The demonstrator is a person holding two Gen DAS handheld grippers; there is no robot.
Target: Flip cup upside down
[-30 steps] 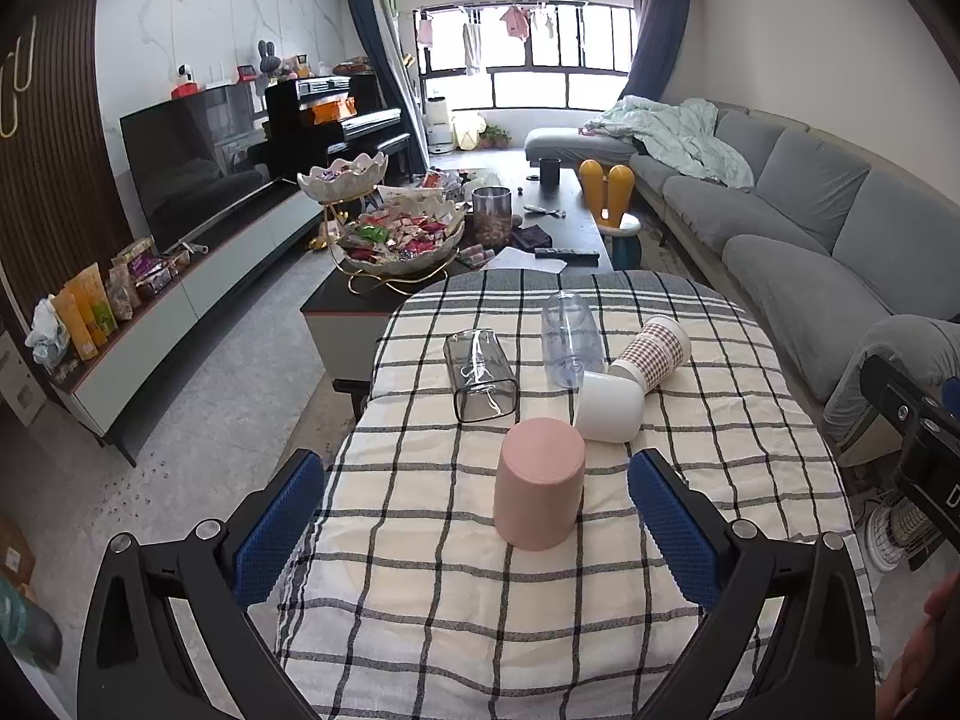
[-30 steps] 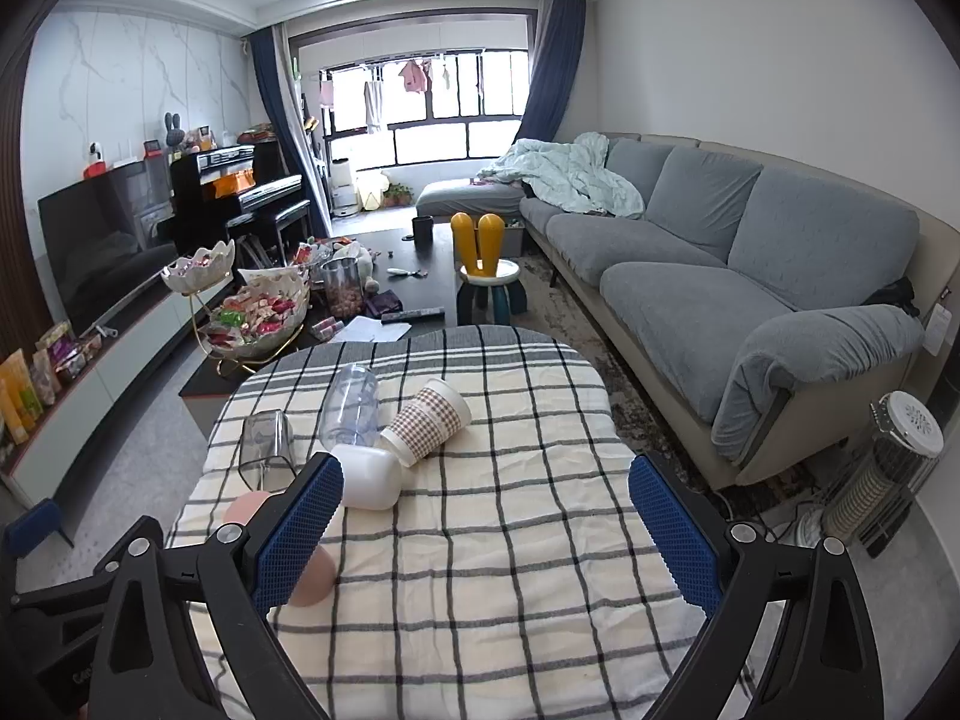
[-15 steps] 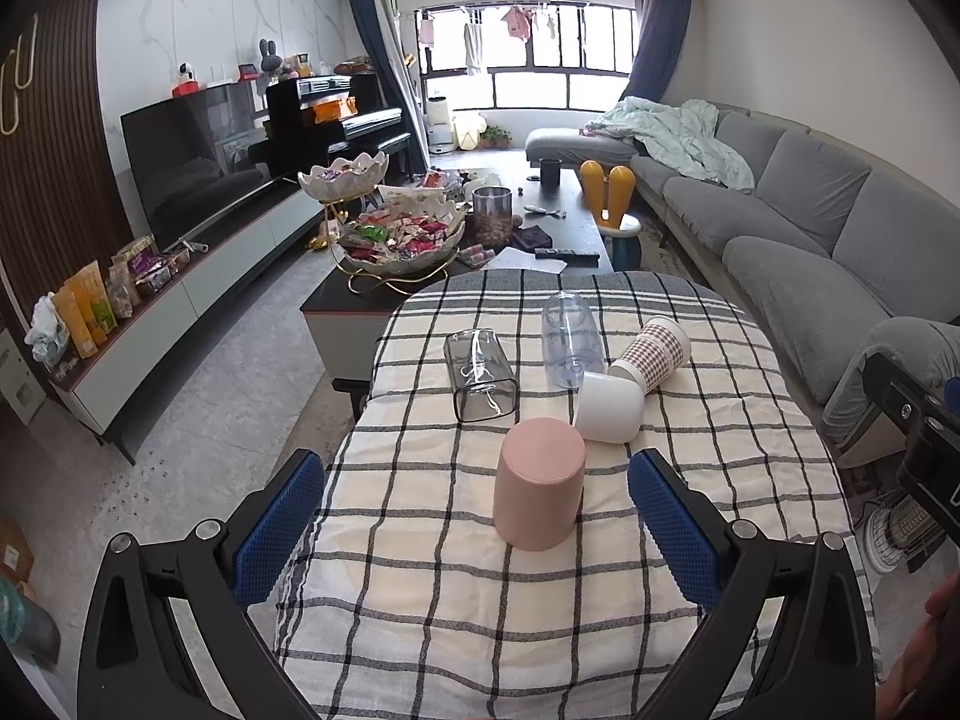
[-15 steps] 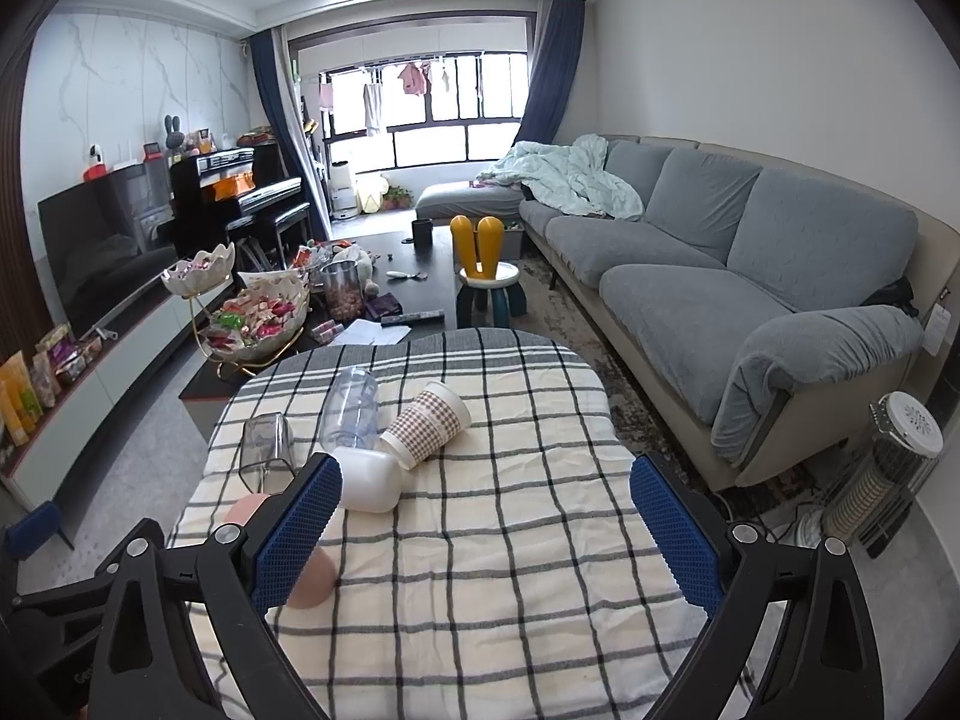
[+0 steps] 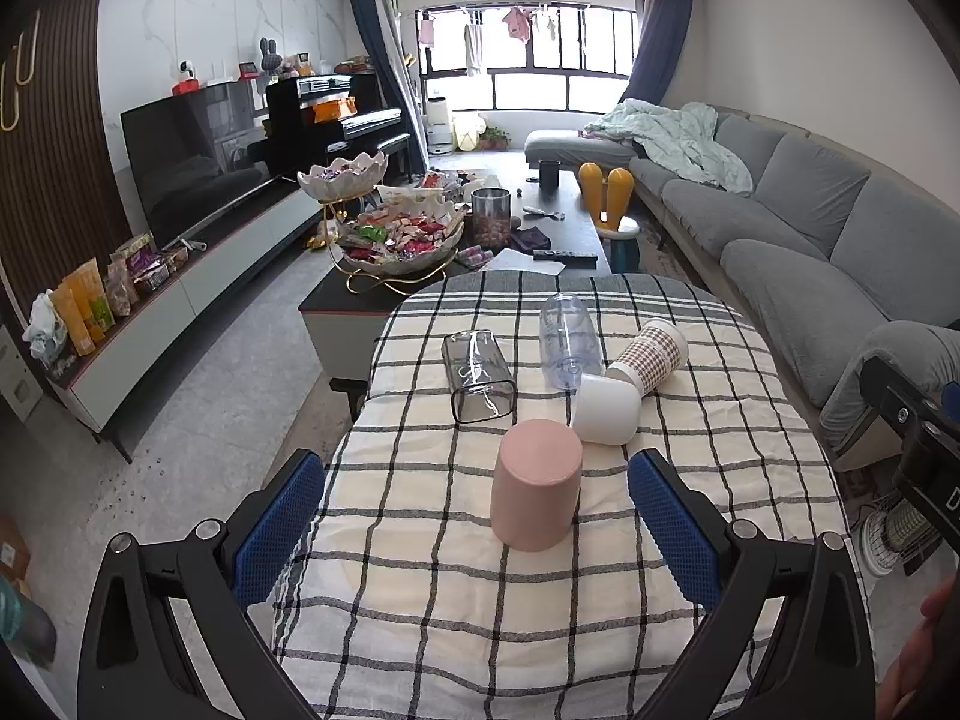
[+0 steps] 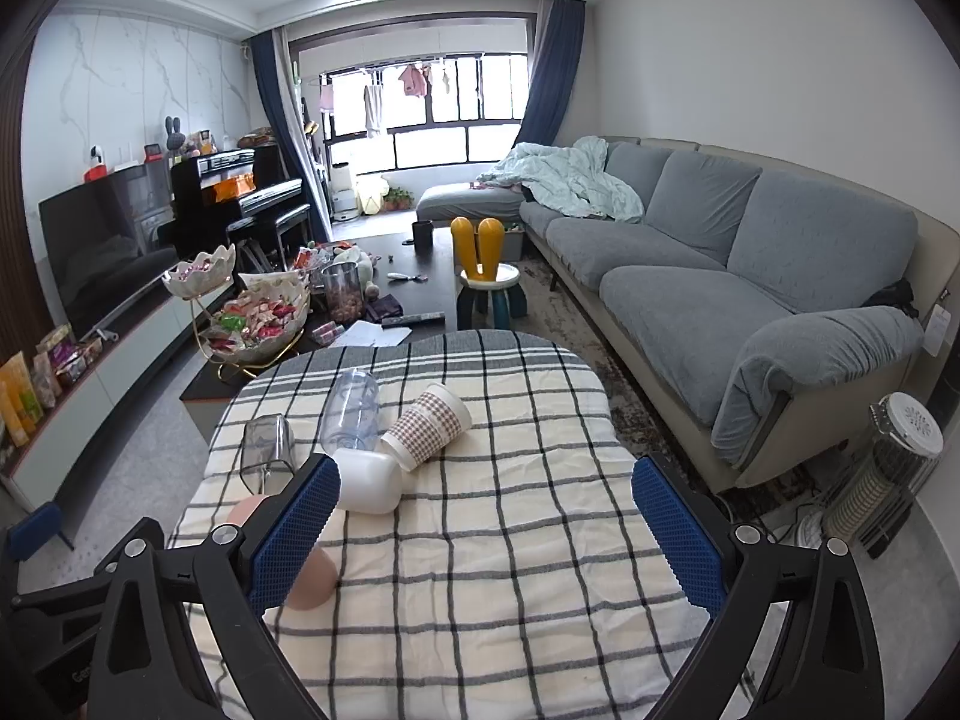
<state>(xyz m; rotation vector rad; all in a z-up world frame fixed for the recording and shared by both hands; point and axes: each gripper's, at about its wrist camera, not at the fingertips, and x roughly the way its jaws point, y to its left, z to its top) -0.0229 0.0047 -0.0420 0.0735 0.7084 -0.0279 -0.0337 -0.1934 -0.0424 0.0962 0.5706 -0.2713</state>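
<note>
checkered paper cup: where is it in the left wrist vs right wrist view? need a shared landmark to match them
Left wrist: checkered paper cup lies on its side right of centre, beyond the pink cup.
Right wrist: left of centre, mid-height.
Shared landmark: the white cup lying at its base end in both views.

I am in a home living room: a long grey sofa [image 6: 720, 252] runs along the wall, a television [image 5: 198, 150] and black piano [image 5: 336, 120] face it, and laundry [image 6: 414, 81] hangs at the window.
</note>
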